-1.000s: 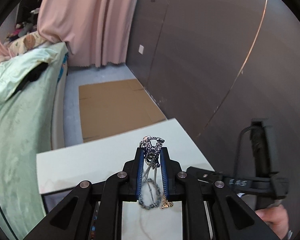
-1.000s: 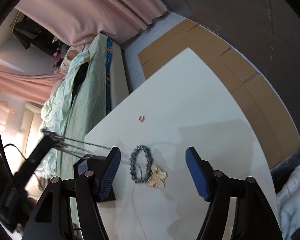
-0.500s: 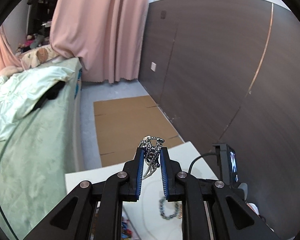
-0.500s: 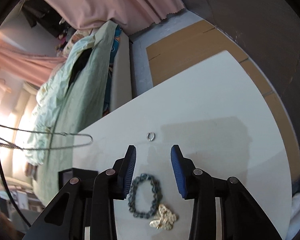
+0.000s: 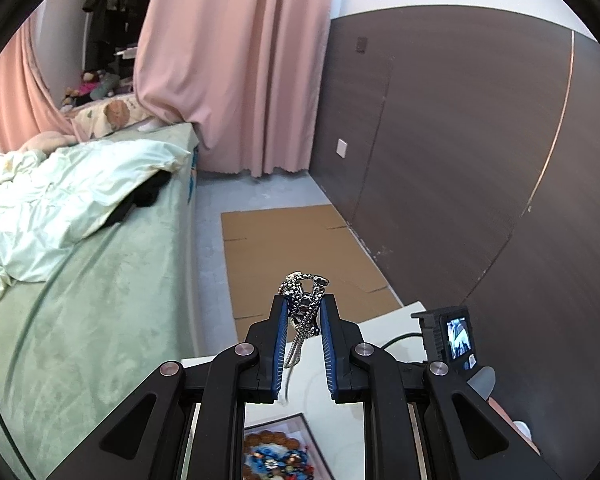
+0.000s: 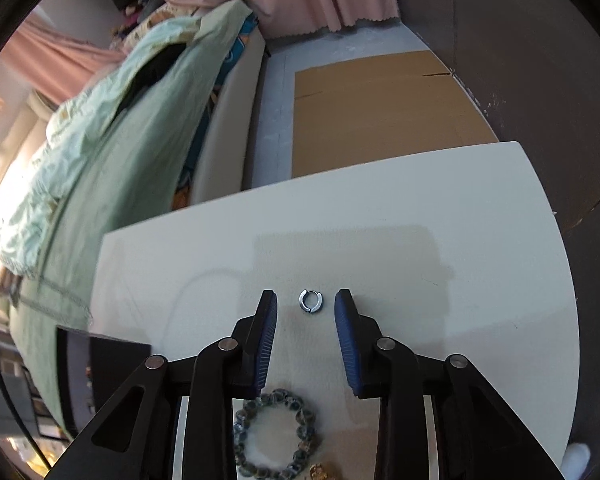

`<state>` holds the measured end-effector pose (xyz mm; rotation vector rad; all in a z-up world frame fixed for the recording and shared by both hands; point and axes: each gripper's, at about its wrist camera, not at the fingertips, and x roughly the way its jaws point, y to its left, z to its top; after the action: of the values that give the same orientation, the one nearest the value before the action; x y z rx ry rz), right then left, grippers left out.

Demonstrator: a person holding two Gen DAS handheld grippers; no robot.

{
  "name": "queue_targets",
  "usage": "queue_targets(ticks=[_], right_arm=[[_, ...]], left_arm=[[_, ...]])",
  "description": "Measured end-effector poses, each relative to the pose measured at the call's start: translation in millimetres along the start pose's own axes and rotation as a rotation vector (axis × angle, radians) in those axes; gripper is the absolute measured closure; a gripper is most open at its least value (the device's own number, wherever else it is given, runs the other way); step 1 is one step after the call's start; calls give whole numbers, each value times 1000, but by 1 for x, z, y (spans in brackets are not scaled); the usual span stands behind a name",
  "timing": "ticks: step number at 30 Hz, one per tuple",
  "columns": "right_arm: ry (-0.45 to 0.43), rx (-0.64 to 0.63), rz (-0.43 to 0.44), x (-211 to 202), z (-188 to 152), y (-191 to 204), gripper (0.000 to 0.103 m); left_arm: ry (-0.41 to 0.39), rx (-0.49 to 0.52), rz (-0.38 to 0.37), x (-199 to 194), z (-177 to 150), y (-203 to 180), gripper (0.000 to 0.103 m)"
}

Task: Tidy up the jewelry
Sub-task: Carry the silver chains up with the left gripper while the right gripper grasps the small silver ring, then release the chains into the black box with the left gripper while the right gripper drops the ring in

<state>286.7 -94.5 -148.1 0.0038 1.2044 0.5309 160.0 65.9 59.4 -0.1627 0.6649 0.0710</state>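
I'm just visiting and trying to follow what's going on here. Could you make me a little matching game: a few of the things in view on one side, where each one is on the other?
Things:
1. silver chain
2. small silver hoop
3. beaded bracelet
4. cardboard sheet

Places:
A. flat on the floor beyond the white table
B. on the table, under the right tool, behind its tips
C. pinched in the left tool, ends dangling
D. on the table between the right tool's open tips, untouched

Pairs: 1-C, 2-D, 3-B, 4-A
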Motion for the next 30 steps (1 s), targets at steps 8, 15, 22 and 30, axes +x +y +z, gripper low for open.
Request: queue_targets(ticks=[8, 15, 22, 30], right_arm=[[-18, -148, -223, 0, -7, 27, 88], [-3, -120, -166, -14, -7, 25, 89], [-73, -91, -64, -55, -8, 36, 89], [-128, -70, 29, -87, -13, 46, 89]], left_arm=[[-20, -5, 34, -16, 6, 13, 86], [-29, -9, 41, -35, 7, 18, 86], [-37, -14, 24, -51, 1, 20, 86], [-9, -49, 3, -42, -20, 29, 86]])
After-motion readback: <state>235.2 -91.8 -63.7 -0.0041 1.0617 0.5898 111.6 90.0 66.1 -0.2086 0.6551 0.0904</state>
